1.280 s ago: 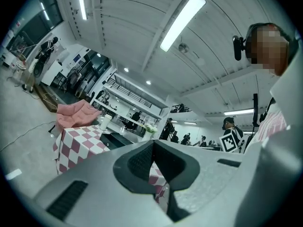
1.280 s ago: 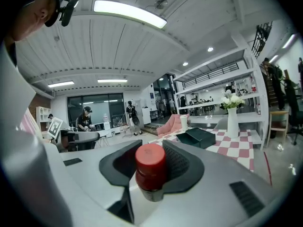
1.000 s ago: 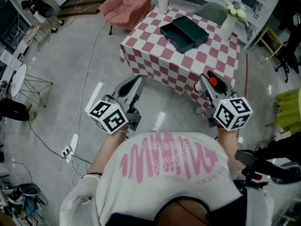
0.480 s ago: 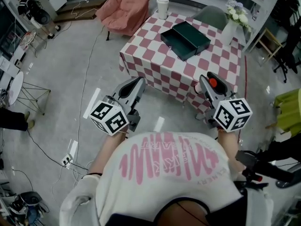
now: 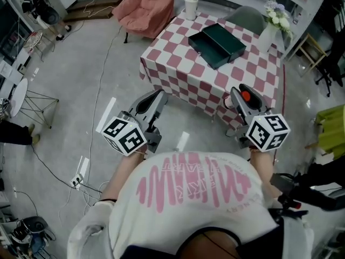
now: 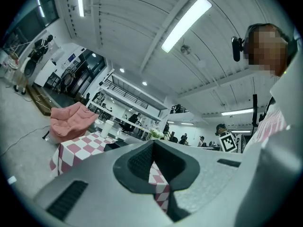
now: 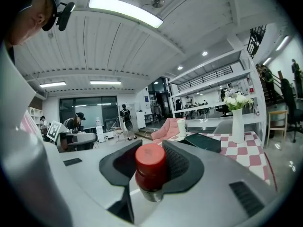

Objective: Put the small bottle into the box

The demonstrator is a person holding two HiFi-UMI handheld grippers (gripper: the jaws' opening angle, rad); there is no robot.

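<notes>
1. Head view: The left gripper and the right gripper are held out level in front of the person, side by side and well apart, over grey floor. Both are pointed toward a table covered with a red-and-white checked cloth. The left fingers are seen drawn together to a point. A red cap is seen on top of the right gripper: the small bottle is held there, short of the table's near edge. A dark green box lies open on the table's far half. A white cup stands at the far corner and a vase of white flowers at the right edge. A pink chair stands beyond the table, to the left.

2. Left gripper view: The jaws of the left gripper are shown closed, tips meeting, with nothing held between them. The table and the pink chair are seen ahead, to the left.

3. Right gripper view: The jaws of the right gripper are clamped on the small bottle, which is held upright between the ribbed pads with its red cap uppermost. The box, the cup and the vase are seen ahead on the table, well apart from the bottle.
</notes>
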